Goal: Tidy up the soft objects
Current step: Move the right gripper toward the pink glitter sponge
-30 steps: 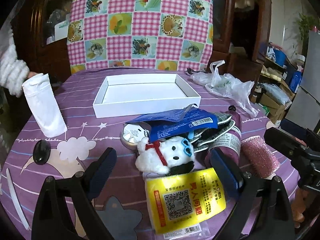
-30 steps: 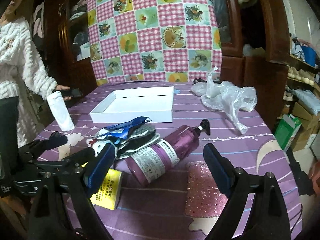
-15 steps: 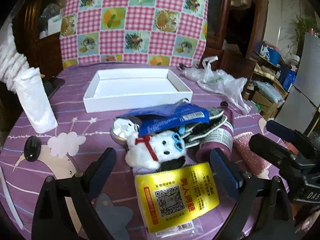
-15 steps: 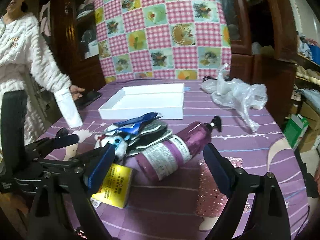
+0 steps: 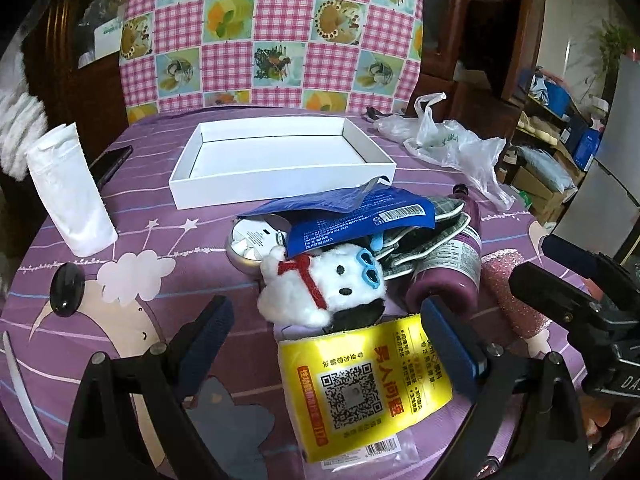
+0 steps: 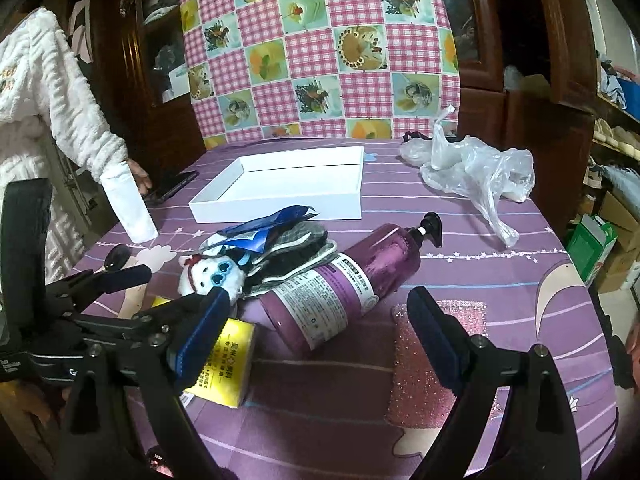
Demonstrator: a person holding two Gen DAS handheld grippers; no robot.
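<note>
- The left tongs (image 5: 324, 344) stood apart and empty at the bottom of the left wrist frame, straddling a yellow plastic packet with a QR code (image 5: 360, 388).
- A white plush bear with a red ribbon and blue glasses (image 5: 320, 284) lay at the frame centre, touching the packet's upper edge and partly under a blue foil pouch (image 5: 360, 220).
- The right tongs (image 6: 320, 328) were apart and empty over a purple pump bottle lying on its side (image 6: 352, 284).
- A pink glittery sponge (image 6: 432, 364) lay at lower right of the right wrist frame, just beside the bottle.
- An empty shallow white cardboard box (image 5: 280, 188) sat above centre on the purple patterned surface (image 5: 160, 208).
</note>
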